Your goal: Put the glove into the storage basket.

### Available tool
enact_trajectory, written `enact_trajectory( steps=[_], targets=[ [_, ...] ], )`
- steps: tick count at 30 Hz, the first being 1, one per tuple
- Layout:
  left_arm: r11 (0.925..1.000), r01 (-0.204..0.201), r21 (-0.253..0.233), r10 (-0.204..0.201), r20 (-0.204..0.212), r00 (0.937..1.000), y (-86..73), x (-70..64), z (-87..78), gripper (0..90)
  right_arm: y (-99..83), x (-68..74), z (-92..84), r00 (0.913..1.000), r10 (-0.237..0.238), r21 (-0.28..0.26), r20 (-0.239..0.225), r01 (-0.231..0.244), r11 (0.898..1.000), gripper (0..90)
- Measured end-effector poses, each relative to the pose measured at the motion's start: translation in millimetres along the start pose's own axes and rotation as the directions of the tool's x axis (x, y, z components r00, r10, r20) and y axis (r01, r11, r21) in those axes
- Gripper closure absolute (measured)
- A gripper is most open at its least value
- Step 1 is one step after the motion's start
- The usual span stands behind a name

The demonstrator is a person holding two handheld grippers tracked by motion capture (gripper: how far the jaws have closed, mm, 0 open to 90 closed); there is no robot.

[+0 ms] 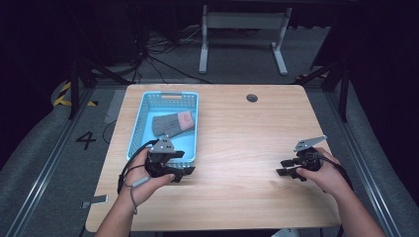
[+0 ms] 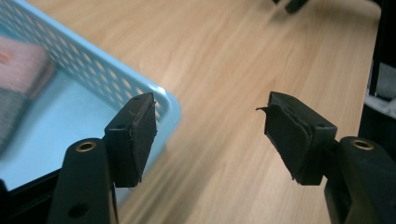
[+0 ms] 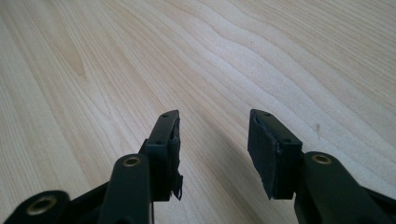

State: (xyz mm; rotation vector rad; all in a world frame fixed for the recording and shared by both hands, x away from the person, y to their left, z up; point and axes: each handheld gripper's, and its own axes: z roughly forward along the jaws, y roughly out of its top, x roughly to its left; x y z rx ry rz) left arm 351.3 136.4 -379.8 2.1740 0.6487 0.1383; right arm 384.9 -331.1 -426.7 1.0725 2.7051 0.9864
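Gloves lie folded in the blue basket, grey with a pink cuff, toward its far half, and both my tools are empty. My left gripper sits at the basket's near right corner with its jaws spread wide and nothing between them; in the left gripper view the basket's corner is just beside one pad and the pink cuff shows blurred inside. My right gripper is well apart, low over bare table on the right side, jaws parted and holding nothing; in the right gripper view I see wood grain between the pads.

I judge the work is either at its end, with the gloves placed and my hands drawn back, or at its start, before a reach. If I go for the gloves, the left gripper is nearest: it must lift over the basket's near rim, travel to the far half and come down onto the soft fabric, jaws kept wide.

Nothing else lies on the table. The basket wall is the one obstacle. A cable hole sits at the far edge, out of the way.
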Motion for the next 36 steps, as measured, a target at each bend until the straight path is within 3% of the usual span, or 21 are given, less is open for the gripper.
enact_trajectory(
  steps=[7,9,10,12,16,21,22,25,28,36],
  targets=[
    [0.9998,-0.006,-0.016,0.007,0.049,0.9988,-26.9,-4.4,17.1,35.0,-1.8,0.6,1.2,1.0000,0.002,0.004,-0.004,-0.002,1.000,54.5],
    [0.9985,0.031,-0.044,-0.028,0.078,0.9966,-36.3,-4.3,23.1,34.9,-2.6,0.3,1.9,1.0000,0.001,0.007,-0.002,-0.001,1.000,54.5],
    [0.9987,0.034,-0.038,-0.031,0.078,0.9965,-40.6,-4.3,26.2,34.9,-2.9,0.1,2.2,1.0000,0.003,0.008,-0.003,-0.003,1.000,54.4],
    [0.9997,-0.013,0.021,0.012,0.038,0.9992,-50.6,-3.5,36.2,34.6,-3.9,-0.8,4.0,1.0000,0.005,0.011,-0.004,-0.005,1.000,54.4],
    [0.9981,0.005,0.061,-0.007,0.029,0.9995,-60.2,0.9,45.3,34.1,-3.9,-0.3,6.6,1.0000,0.002,0.019,-0.007,-0.002,1.000,54.2],
    [0.9977,0.041,0.054,-0.043,0.037,0.9984,-63.1,3.5,49.6,33.6,-4.6,1.2,11.1,1.0000,-0.002,0.027,-0.007,0.002,1.000,54.1],
    [0.9963,0.070,0.050,-0.070,0.013,0.9974,-63.3,3.9,54.0,33.6,-5.2,1.2,12.5,1.0000,0.001,0.030,-0.006,0.000,1.000,54.0],
    [0.9959,0.060,0.067,-0.060,-0.008,0.9982,-61.3,2.0,56.9,33.4,-6.4,1.4,15.9,1.0000,0.000,0.035,-0.004,0.000,0.999,53.7],
    [0.9961,0.068,0.056,-0.070,0.022,0.9973,-60.3,0.0,57.6,33.4,-6.2,3.3,18.2,0.9999,-0.012,0.023,0.007,0.012,1.000,51.9],
    [0.9962,0.061,0.063,-0.062,0.015,0.9980,-61.2,1.2,56.8,33.4,-4.7,4.7,16.9,0.9995,-0.024,-0.002,0.022,0.024,1.000,50.5]
  ],
)
